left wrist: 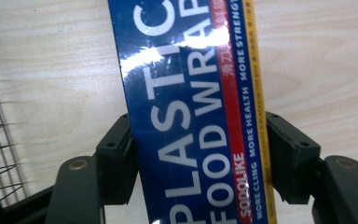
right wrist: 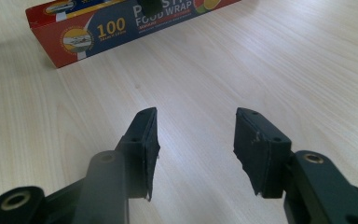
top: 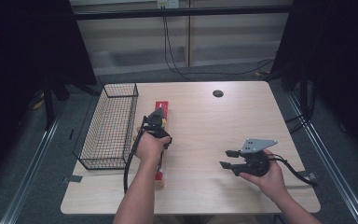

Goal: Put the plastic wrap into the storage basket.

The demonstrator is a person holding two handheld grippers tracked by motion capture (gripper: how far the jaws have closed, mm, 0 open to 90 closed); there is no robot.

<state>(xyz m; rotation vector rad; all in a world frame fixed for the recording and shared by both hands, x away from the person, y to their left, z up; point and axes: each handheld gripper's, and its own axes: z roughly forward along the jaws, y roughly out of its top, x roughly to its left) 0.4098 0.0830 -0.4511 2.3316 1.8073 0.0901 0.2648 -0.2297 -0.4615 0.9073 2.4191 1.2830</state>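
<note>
While the left gripper (left wrist: 198, 154) sits astride the plastic food wrap box (left wrist: 191, 112), its two black jaws press against the box's long sides, clamped on it. That long, narrow box lies flat on the table (top: 214, 135), running from about six o'clock toward twelve, with its red end (top: 161, 105) farthest from the person. At nine o'clock of the box, just beside it, stands the black wire basket (top: 109, 126), close to the table's left edge. Well apart, toward four o'clock of the box, the right gripper (top: 227, 158) is held low over bare wood, its jaws standing apart with nothing between them; they point toward nine o'clock, at the box. A small dark hole (top: 218, 93) marks the table at the far side, near twelve o'clock.
</note>
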